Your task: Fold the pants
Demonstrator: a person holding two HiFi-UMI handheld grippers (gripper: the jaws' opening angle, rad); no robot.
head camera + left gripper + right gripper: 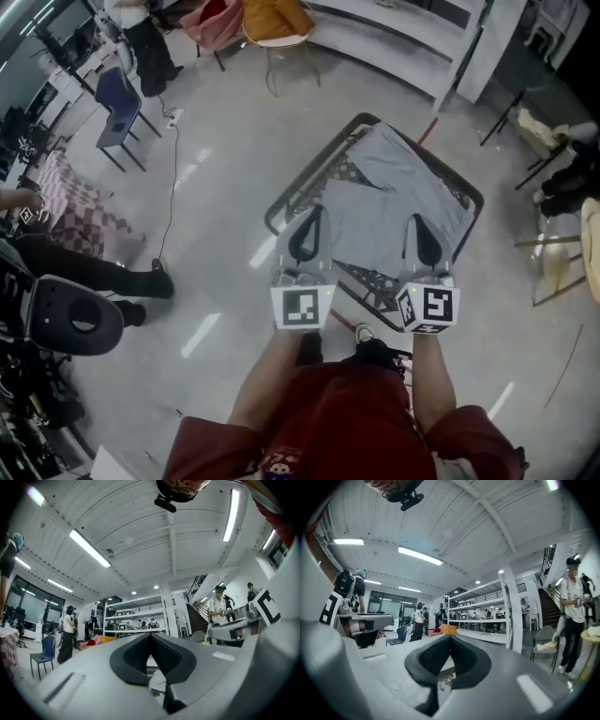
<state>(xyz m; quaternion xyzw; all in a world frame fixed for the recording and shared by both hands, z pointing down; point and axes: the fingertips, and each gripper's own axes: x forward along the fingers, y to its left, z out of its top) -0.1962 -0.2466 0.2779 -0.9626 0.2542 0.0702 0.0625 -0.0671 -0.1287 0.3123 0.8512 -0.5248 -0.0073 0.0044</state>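
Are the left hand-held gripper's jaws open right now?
No, the left gripper view shows the left hand-held gripper with its two jaws closed together at the tips.

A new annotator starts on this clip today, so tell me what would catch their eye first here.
The pale grey pants, spread across the small dark-rimmed table in the middle of the head view, stand out first. Next come the left gripper and right gripper, held side by side over the table's near edge. Both have their jaws shut and their tips at the cloth, though whether they pinch it cannot be told.
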